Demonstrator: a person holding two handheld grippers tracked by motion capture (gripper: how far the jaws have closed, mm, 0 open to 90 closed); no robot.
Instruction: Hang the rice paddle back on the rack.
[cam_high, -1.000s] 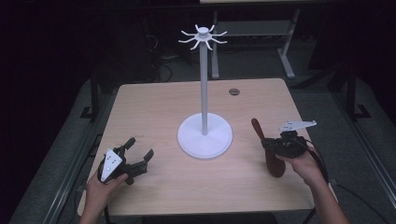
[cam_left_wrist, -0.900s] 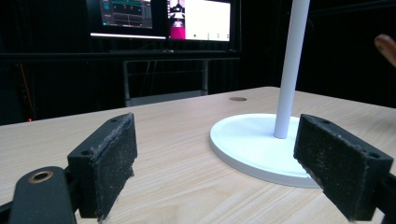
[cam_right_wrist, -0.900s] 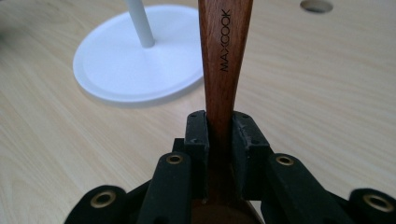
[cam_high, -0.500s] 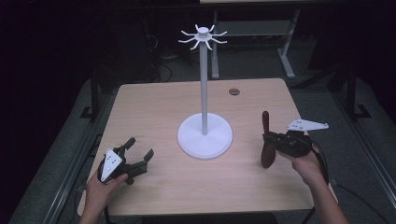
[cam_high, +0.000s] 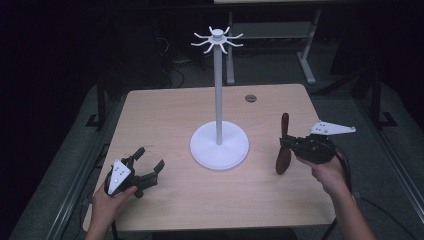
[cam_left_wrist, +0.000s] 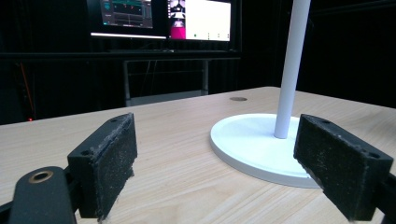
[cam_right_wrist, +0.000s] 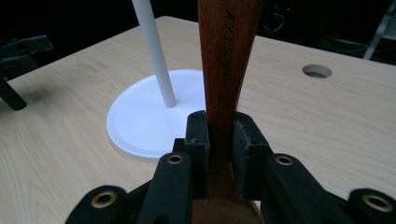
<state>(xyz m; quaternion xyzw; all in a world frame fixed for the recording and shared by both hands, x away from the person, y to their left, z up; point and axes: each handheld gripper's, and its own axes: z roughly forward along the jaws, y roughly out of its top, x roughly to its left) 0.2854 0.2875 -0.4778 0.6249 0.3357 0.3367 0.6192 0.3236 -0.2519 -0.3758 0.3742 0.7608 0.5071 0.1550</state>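
The right gripper (cam_high: 292, 145) has the wooden spoon (cam_high: 283, 145) pinched by its handle, jaws pressed tight on either side of the wood, and that spoon now stands nearly upright at the right of the high frame, its bowl end hanging down just over the table (cam_high: 165, 115). A second ago it lay slanted and lower in the grip, bowl toward the bottom of the frame; half a second ago it had already swung most of the way up. So the handle tip has been raised, and it points toward the top of the picture.

In the right gripper view the handle (cam_right_wrist: 226, 60) runs straight up out of the jaws, with lettering stamped along it, and the white stand (cam_right_wrist: 149, 51) rises just left of it, its round base (cam_right_wrist: 144, 121) spread on the tabletop beyond.

That matters, because the stand (cam_high: 218, 90) at frame centre carries a crown of hooks (cam_high: 217, 39) high in the upper middle. Turning the spoon upright looks like preparation for hanging it up there. The spoon is well apart from the pole and far below the hooks, so a lift and a reach toward centre seem to remain.

Down at the lower left, the left gripper (cam_high: 142, 167) sits on the table with its jaws spread and nothing between them, just where it was a second ago. Its own view shows both pads (cam_left_wrist: 109, 168) wide apart, framing the base (cam_left_wrist: 252, 144) ahead.
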